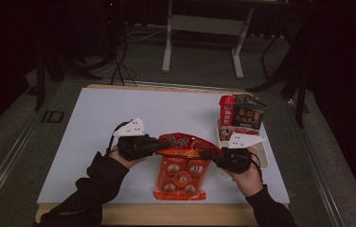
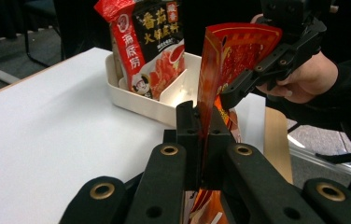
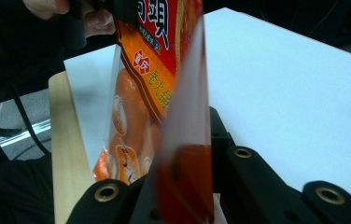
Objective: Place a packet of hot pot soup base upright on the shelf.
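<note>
A large red and orange food packet (image 1: 182, 165) lies near the table's front edge, its top end lifted between both grippers. My left gripper (image 1: 159, 145) is shut on the packet's top left edge; in the left gripper view the jaws pinch the red film (image 2: 211, 74). My right gripper (image 1: 203, 153) is shut on the top right edge, and the right gripper view has the red packet (image 3: 183, 154) clamped between its jaws. The other gripper (image 2: 257, 70) grips the same packet farther off in the left gripper view.
A white divided tray (image 1: 263, 152) sits at the right of the white table (image 1: 95, 127), holding upright sauce packets (image 1: 242, 113). The same tray (image 2: 136, 100) and a red sauce packet (image 2: 150, 42) stand behind the held packet. A wooden table edge (image 1: 166, 213) runs along the front.
</note>
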Available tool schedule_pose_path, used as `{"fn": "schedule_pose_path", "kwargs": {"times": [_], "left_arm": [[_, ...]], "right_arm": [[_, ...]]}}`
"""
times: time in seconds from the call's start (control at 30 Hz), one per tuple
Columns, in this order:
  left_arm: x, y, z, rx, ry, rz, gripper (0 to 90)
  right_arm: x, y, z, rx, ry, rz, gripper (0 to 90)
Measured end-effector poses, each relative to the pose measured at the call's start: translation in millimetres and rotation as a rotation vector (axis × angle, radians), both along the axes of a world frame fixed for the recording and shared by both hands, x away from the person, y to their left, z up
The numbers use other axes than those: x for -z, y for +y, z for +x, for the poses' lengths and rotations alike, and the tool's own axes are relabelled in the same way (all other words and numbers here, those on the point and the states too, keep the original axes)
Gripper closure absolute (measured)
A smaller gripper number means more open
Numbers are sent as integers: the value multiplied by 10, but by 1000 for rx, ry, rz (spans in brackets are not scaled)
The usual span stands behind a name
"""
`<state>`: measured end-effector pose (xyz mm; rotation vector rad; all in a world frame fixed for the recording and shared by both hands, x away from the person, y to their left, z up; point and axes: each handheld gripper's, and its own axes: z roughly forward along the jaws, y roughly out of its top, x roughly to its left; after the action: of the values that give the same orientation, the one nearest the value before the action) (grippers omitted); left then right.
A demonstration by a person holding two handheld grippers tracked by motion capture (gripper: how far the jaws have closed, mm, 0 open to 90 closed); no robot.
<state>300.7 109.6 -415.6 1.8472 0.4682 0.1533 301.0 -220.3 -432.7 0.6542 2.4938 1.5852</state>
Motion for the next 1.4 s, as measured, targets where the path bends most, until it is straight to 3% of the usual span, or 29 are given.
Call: {"fn": "schedule_pose_path", "kwargs": {"times": [0.17,0.4,0.5,0.67,0.77,0.83,0.97,1.07,1.1,1.2,1.23,1.27,1.4], "left_arm": [[-137,46,-87,9,-14,-17,891],[-282,95,-99,13,-33,-71,886],[-310,89,-92,4,-63,-91,869],[-359,89,-35,-20,-56,-156,782],[-398,99,-10,-16,-39,-188,667],[-411,100,-19,-16,-58,-190,575],[-386,99,-26,-14,-21,-197,394],[-357,104,-43,-21,-14,-202,379],[-336,99,-50,-23,-4,-213,334],[-290,78,-70,-33,4,-194,174],[-261,76,-77,-47,-3,-170,135],[-234,71,-85,-63,-5,-150,130],[-108,79,-104,-86,35,-135,61]], "right_arm": [[-148,-17,-94,-39,21,56,900],[-422,4,-186,-37,-37,71,900],[-544,-3,-183,-22,-67,69,900],[-723,-26,-149,-10,-90,53,900],[-813,-26,-146,-11,-108,42,900],[-870,-35,-134,-7,-129,35,900],[-985,-120,-81,17,-137,70,900],[-1078,-192,-58,31,-146,88,900],[-1101,-211,-55,39,-150,93,900],[-1195,-286,-45,61,-162,107,900],[-1228,-311,-44,66,-169,108,900],[-1267,-342,-42,78,-176,110,900],[-1369,-488,5,122,-186,129,900]]}}
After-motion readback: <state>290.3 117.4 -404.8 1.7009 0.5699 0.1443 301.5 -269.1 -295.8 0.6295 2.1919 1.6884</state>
